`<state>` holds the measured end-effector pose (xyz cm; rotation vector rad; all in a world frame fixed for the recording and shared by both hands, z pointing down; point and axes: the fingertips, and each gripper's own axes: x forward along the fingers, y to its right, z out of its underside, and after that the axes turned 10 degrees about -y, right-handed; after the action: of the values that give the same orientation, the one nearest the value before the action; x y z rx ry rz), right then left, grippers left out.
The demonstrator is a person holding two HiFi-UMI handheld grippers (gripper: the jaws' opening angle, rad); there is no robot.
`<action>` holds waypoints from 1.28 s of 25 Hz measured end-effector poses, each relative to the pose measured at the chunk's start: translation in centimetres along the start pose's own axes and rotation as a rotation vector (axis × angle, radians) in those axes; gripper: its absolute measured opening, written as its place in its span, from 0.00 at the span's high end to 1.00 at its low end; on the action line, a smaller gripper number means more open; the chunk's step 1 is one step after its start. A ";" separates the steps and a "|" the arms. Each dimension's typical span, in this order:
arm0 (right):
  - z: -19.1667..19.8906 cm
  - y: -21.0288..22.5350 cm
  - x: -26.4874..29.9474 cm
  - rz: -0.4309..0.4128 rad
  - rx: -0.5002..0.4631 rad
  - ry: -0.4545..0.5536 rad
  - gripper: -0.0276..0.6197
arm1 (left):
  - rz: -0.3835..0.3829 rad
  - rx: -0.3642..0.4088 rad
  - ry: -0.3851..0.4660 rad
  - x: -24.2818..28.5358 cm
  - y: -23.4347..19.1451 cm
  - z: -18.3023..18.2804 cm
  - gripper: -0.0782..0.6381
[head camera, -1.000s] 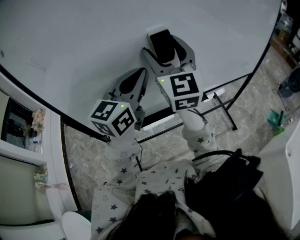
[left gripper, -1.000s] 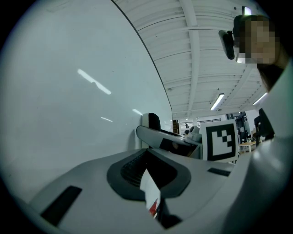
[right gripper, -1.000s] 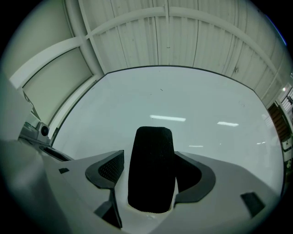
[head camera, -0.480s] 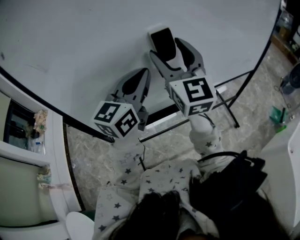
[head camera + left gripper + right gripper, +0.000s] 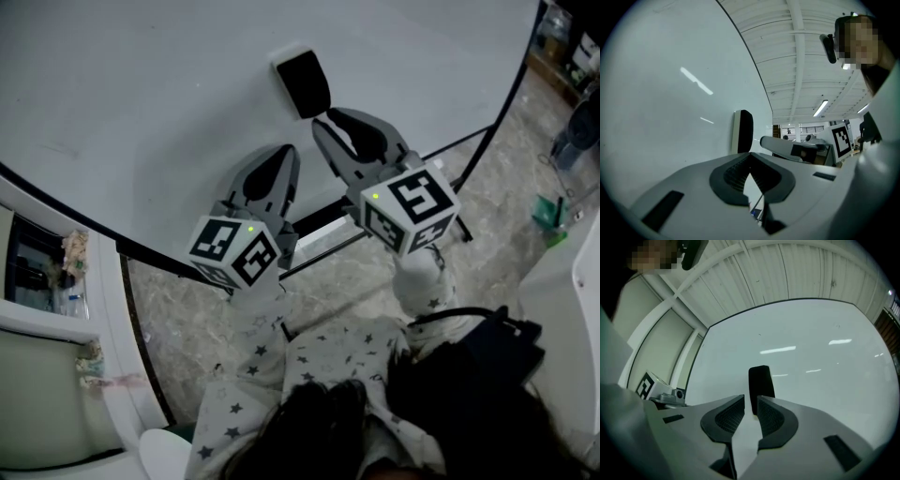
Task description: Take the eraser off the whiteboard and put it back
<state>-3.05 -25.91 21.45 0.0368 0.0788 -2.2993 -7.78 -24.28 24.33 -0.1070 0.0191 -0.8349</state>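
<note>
Eraser point(image 5: 302, 82) on whiteboard point(image 5: 141, 94), ungripped. Right gripper point(image 5: 336, 118): jaws have just been closing, narrow gap left, nothing between. Left gripper point(image 5: 280, 152): jaws pressed together, empty.

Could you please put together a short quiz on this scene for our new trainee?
1. True or false: the right gripper is holding the eraser.
2. Where is the eraser? A: on the floor. B: on the whiteboard. C: on a desk.
3. Which has its tips nearer the eraser, the left gripper or the right gripper?

Key:
1. False. The eraser sits beyond the right gripper's jaws, which have just been closing with nothing between them.
2. B.
3. The right gripper.
</note>
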 end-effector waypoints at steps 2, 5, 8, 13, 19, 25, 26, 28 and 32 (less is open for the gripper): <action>0.9 -0.2 -0.4 -0.041 0.032 -0.019 0.88 | 0.013 -0.003 -0.004 0.2 0.4 0.3 0.89; 2.0 -0.2 -1.3 -0.064 0.049 -0.053 0.95 | 0.028 -0.013 -0.011 0.4 1.5 0.8 0.89; 3.0 -0.2 -2.8 -0.084 0.066 -0.077 0.95 | 0.039 -0.014 -0.020 0.4 3.2 1.4 0.89; 5.0 -0.6 -4.1 -0.116 0.066 -0.129 0.95 | 0.030 -0.018 -0.046 0.0 4.6 2.6 0.89; 6.5 -1.4 -5.3 -0.150 0.075 -0.162 0.95 | 0.012 -0.048 -0.066 -1.0 5.2 4.4 0.89; 7.7 -2.4 -6.3 -0.178 0.087 -0.181 0.95 | -0.009 -0.065 -0.079 -1.8 5.7 5.5 0.89; 7.8 -2.5 -6.3 -0.183 0.088 -0.184 0.95 | -0.012 -0.067 -0.080 -1.8 5.8 5.6 0.89; 7.9 -2.8 -6.4 -0.191 0.088 -0.187 0.95 | -0.015 -0.071 -0.081 -1.9 5.9 5.7 0.89; 7.8 -3.1 -6.5 -0.193 0.082 -0.188 0.95 | -0.017 -0.071 -0.080 -2.2 5.9 5.8 0.89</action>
<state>-0.98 -19.54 29.74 -0.1504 -0.1130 -2.4863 -4.50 -18.22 29.40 -0.2075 -0.0270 -0.8470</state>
